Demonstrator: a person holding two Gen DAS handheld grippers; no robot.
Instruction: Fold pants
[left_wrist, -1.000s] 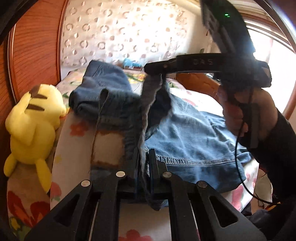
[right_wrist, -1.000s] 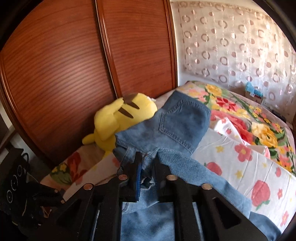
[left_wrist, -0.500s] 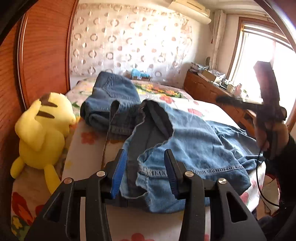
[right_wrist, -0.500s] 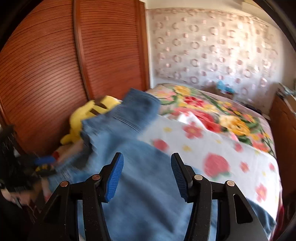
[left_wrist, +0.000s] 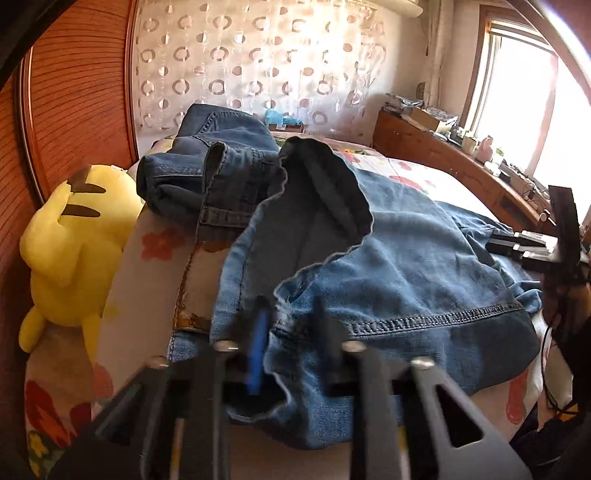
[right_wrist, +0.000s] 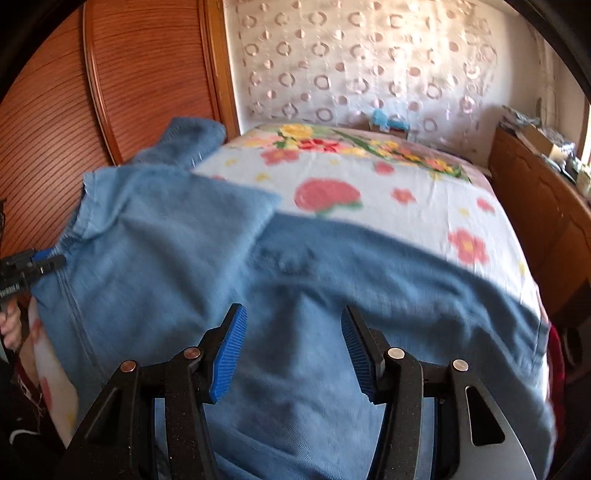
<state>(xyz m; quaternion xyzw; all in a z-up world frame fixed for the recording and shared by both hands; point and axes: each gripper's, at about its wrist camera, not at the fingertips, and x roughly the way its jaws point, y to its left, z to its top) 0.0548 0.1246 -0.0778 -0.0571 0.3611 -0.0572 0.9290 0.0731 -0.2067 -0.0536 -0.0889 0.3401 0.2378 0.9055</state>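
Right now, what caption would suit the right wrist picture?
Open right tool hovering over blue jeans spread on a floral bedspread.

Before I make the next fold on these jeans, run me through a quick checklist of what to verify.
1. Right gripper free of cloth: ok, jaws wide open above the light blue jeans.
2. Left gripper state: cannot tell, fingers motion-blurred over the denim edge.
3. Jeans lying flat: not ok, a leg opening stands up in a rumpled hump.
4. Darker jeans out of the way: not ok, they touch the light pair.
5. Pikachu plush clear of the fold: ok, beside the bed's edge.
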